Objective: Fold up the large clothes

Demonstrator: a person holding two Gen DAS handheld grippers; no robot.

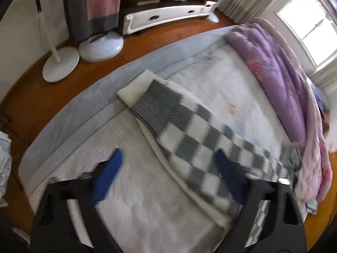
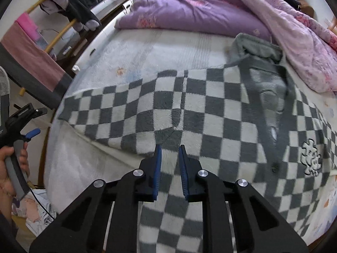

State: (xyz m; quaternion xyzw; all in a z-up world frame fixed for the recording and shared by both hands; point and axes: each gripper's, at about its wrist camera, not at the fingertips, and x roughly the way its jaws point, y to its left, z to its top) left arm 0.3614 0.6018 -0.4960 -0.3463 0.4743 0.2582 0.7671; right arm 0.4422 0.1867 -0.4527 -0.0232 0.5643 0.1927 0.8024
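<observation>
A grey-and-white checkered fleece garment [image 2: 210, 113] with a grey collar [image 2: 254, 46] lies spread on the white bed [image 2: 147, 48]. Its sleeve with a ribbed grey cuff [image 1: 155, 105] stretches toward the bed edge in the left wrist view. My left gripper [image 1: 168, 158] is open, above the sleeve and bed, holding nothing. It also shows at the far left of the right wrist view [image 2: 27, 126], in a hand. My right gripper [image 2: 170, 150] has its jaws partly open with a narrow gap, low over the garment's lower edge, gripping nothing.
A purple quilt [image 2: 189, 6] is piled along the far side of the bed. Two white fan bases [image 1: 101, 46] stand on the wooden floor beside the bed. Clothes hang on a rack [image 2: 31, 48] to the left. A window [image 1: 309, 25] is at the right.
</observation>
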